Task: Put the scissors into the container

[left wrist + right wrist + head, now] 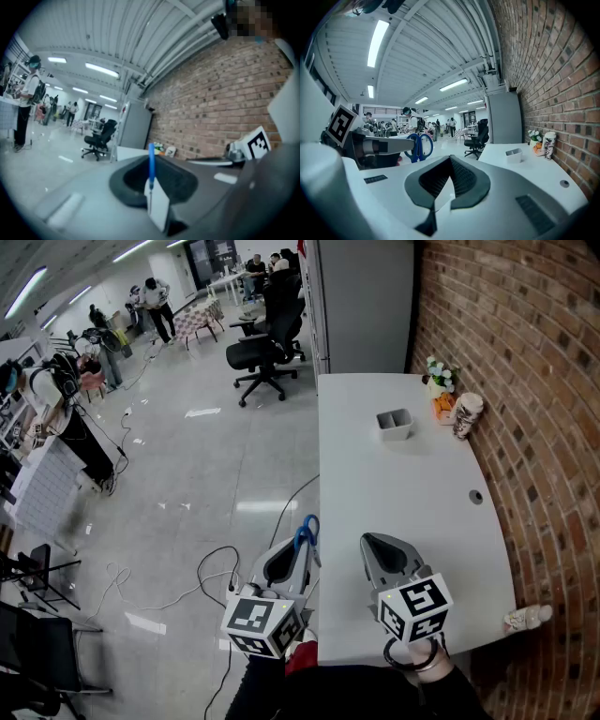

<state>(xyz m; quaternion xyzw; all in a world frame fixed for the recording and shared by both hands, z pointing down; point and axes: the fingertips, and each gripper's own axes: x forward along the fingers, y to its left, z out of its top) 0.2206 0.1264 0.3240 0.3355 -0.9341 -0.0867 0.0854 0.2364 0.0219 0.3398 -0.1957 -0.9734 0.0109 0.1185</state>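
The scissors [307,530] have blue handles, and my left gripper [303,549] is shut on them. It holds them over the floor just off the white table's [394,521] left front edge. In the left gripper view the blue handle [151,161] stands up between the closed jaws. My right gripper [377,545] hovers over the table's near end, jaws together with nothing between them. The small white container [395,424] sits far up the table; the right gripper view shows the container [513,153] and the scissors [419,146] to the left.
A cup [466,414], flowers [437,377] and an orange item [442,406] stand by the brick wall. A bottle [525,618] lies at the table's near right corner. Cables [211,573] trail on the floor, an office chair [267,348] stands beyond, and people are far off.
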